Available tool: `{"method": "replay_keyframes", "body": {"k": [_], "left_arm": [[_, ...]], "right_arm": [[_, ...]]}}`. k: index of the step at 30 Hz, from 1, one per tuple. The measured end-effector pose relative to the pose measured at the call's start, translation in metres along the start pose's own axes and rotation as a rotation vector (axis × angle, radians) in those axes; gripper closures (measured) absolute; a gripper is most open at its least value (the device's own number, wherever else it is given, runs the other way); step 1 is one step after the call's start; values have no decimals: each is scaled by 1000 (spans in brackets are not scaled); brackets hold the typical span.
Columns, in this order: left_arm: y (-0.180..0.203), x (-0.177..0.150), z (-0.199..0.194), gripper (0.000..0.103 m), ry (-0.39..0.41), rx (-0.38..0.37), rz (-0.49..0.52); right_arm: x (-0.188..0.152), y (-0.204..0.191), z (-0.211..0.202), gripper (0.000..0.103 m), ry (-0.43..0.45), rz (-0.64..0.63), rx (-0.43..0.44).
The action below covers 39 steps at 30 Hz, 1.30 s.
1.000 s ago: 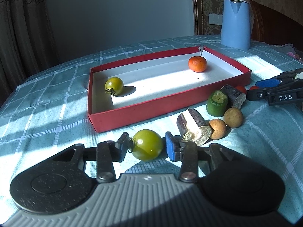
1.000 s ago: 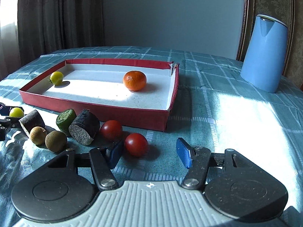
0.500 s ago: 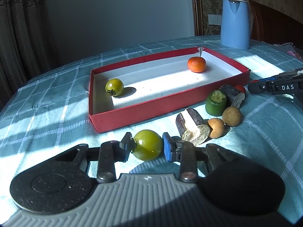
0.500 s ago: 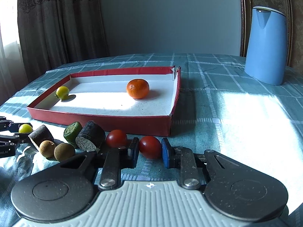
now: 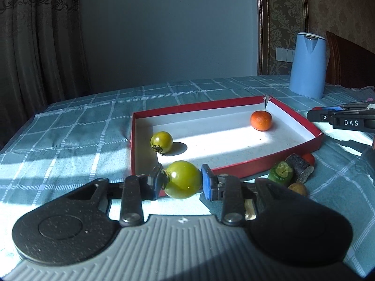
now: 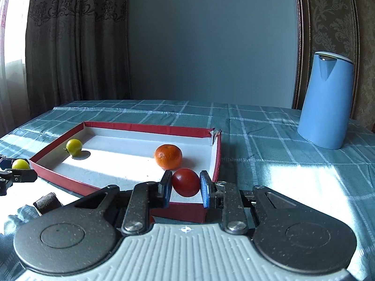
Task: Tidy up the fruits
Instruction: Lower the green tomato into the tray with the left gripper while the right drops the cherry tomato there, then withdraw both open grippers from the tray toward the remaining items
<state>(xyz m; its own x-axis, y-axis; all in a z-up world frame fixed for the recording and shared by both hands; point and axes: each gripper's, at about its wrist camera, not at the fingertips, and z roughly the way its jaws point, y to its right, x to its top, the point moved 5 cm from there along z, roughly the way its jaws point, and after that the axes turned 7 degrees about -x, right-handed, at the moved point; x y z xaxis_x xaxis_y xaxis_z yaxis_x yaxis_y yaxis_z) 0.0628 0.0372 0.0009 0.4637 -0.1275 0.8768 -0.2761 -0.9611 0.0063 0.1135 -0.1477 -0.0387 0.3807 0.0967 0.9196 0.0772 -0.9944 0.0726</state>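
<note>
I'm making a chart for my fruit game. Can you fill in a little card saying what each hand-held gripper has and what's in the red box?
left hand-held gripper: shut on green tomato, near the box's front wall
right hand-held gripper: shut on red tomato, by the box's right end
red box: holds one orange and one small green tomato
table, outside box: a few more pieces
far right: blue kettle

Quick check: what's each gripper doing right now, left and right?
Left gripper: closed on the green tomato.
Right gripper: closed on the red tomato.
</note>
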Motion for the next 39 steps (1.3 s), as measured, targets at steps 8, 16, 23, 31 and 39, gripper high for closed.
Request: {"method": "replay_keyframes", "body": {"k": [8, 16, 23, 31, 39], "left_arm": [[-9, 25, 48, 72, -40, 35, -43], [1, 25, 82, 72, -89, 62, -7], [2, 23, 78, 43, -57, 90, 9], [-4, 15, 41, 16, 27, 117, -12], [-1, -16, -20, 7, 90, 45, -83]], "right_arm": [[11, -8, 65, 78, -93, -24, -46], [2, -7, 89, 78, -169, -31, -50], [2, -10, 89, 57, -165, -32, -16], [1, -6, 61, 31, -50, 18, -8], [-2, 39, 30, 19, 15, 311, -17]]}}
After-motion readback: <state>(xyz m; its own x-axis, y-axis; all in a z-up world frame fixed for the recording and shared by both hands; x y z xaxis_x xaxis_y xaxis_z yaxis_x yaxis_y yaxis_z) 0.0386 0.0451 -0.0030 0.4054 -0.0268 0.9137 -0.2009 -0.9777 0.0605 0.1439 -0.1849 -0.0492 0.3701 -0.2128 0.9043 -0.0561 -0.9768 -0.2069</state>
